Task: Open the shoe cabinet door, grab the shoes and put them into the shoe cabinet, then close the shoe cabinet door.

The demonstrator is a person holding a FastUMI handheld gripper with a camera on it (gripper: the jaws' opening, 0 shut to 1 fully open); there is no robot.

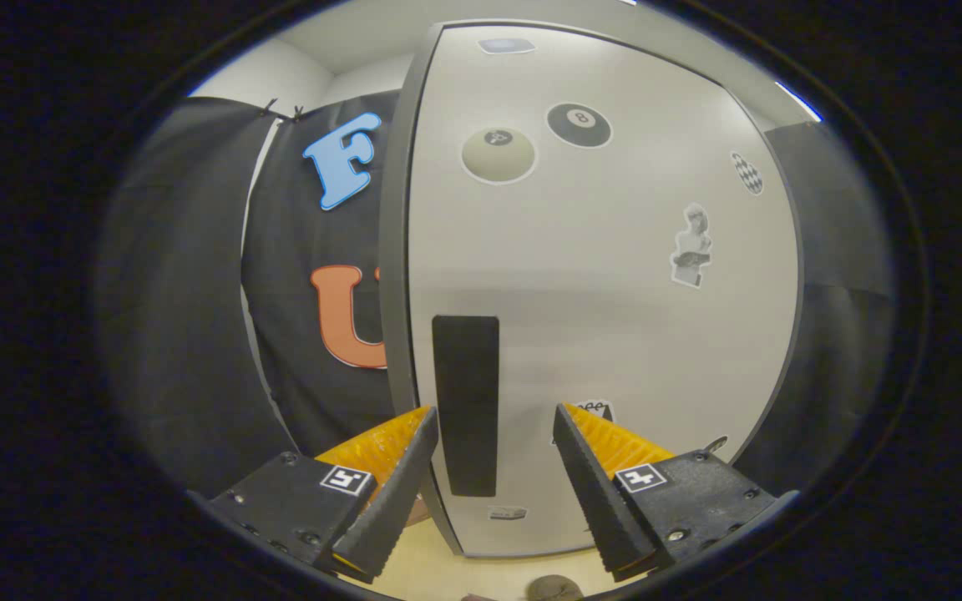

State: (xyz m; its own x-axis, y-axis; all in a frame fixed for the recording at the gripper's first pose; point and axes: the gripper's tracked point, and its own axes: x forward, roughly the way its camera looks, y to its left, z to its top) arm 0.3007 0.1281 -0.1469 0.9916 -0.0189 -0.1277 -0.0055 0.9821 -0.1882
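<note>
From where I sit, the tool (493,434) is spread wide, its two fingers (389,492) well apart and holding nothing. Down below them I see a strip of pale floor (439,576), and at its nearest edge a small rounded brownish thing (554,588) that I cannot make out.

Between the fingers and just ahead stands the dark vertical handle (466,405) of the shoe cabinet door (615,334). The handle sits in the gap, nearer the left finger; neither finger presses on it, as far as I can tell. The door is pale grey with a darker edge (396,250) along its left side, and it looks closed or close to it.

Higher on the door are stickers: a cream billiard ball (498,155), a black eight ball (579,125), a small bust figure (691,246) and a checkered oval (746,173).

Beyond the door's left edge hangs the booth's black cloth wall (197,292).
</note>
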